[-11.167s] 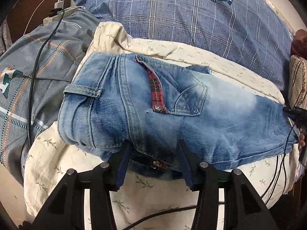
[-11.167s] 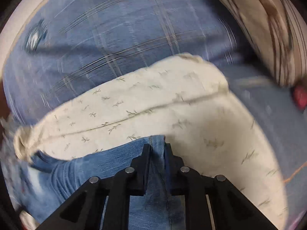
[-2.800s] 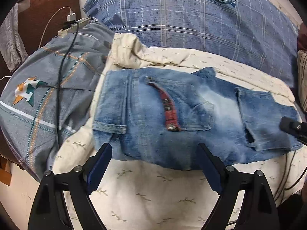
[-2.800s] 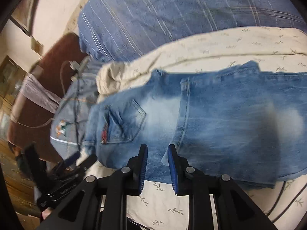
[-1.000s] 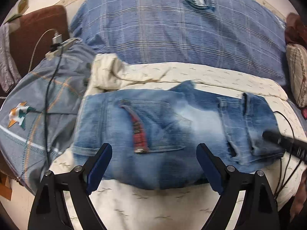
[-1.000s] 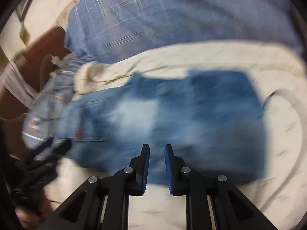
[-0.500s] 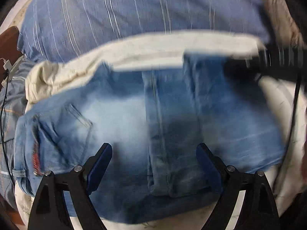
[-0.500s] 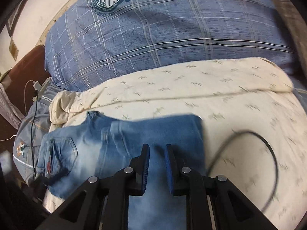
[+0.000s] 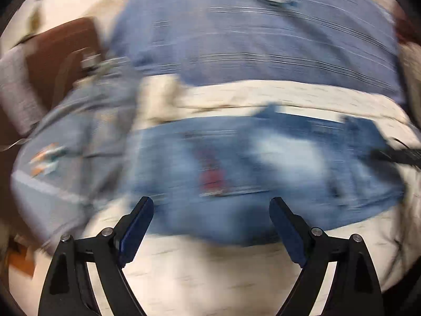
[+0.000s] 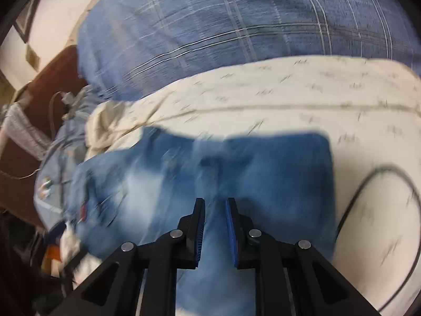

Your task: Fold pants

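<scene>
The blue jeans [image 9: 263, 163] lie folded across a cream sheet [image 9: 210, 268], red-trimmed pocket to the left and folded leg end to the right. My left gripper [image 9: 210, 201] hangs open and wide over their near edge, holding nothing; this view is smeared by motion. The right gripper [image 9: 394, 155] shows as a dark bar over the jeans' right end. In the right wrist view my right gripper [image 10: 215, 200] hovers over the jeans [image 10: 276, 171], its blue pads [image 10: 200, 226] drawn almost together. Nothing is visibly pinched between them.
A blue plaid quilt [image 10: 236, 26] fills the far side of the bed. A grey pillow [image 9: 65, 158] with cables lies left, before a brown headboard [image 9: 60, 52]. A black cable [image 10: 350, 205] loops on the sheet [image 10: 289, 92] right of the jeans.
The left view swung right over the folded leg end, then back left to the pocket side, blurring. The right gripper has come nearer the jeans. Neither gripper's jaws changed.
</scene>
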### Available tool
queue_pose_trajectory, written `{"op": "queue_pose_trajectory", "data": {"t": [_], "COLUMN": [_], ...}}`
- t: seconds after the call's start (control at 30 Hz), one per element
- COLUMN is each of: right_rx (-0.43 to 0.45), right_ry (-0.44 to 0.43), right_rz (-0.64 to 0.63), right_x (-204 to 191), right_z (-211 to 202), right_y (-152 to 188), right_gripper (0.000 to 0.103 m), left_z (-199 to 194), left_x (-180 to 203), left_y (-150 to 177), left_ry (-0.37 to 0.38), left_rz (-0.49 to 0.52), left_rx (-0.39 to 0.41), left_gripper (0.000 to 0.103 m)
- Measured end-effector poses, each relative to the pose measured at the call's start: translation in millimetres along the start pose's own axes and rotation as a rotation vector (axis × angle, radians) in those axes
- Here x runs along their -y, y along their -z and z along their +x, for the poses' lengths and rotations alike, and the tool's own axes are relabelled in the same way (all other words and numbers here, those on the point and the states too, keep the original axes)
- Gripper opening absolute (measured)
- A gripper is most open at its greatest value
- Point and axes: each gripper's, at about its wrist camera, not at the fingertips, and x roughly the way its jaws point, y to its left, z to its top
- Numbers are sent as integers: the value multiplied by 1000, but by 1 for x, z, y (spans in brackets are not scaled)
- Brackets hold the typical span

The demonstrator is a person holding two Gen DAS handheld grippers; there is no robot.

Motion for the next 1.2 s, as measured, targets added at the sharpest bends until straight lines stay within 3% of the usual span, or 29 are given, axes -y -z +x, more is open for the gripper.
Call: {"op": "queue_pose_trajectory", "data": {"t": [0.13,0.27,0.37,0.5,0.57,0.63,0.7,0.77,0.83,0.97,1.03,1.13,1.2], "right_rx": [12,32,-46,-26,-9,42,60,67,104,38,13,-47,-52], "right_ry": [-10,37,60,44,-36,-22,-6,6,34,76,151,226,238], "right_rz": [-44,-88,-52,-97,-82,-95,-126,-124,-138,-228,-289,-341,-347], "right_x": [-26,-41,-36,-39,-34,-30,-29,-26,-28,-47,-58,-62,-59], "right_z": [-9,-10,12,6,-5,-20,-29,-36,-40,-26,-13,8,13], "right_y": [33,47,51,52,49,47,44,43,42,43,48,53,55], "right_gripper": [19,19,20,20,20,22,35,74,75,74,70,38,38], "left_z": [5,28,51,82,86,92,101,106,109,112,103,100,102], "left_x": [-67,-106,-111,-102,-96,-89,-81,-77,-77,-81,-79,-73,-73], "left_y": [12,14,12,2,-1,-4,-6,-6,-5,-4,-5,-4,-2], "left_ry": [-99,-99,-26,70,129,192,214,217,228,245,233,223,207], "left_rz": [-146,-248,-288,-305,-316,-298,-272,-256,-263,-289,-277,-249,-240], "left_rx": [-51,-92,-111,-159,-137,-137,-151,-144,-143,-156,-145,-144,-143], "left_gripper": [91,91,91,91,91,91,91,91,90,86,85,85,85]}}
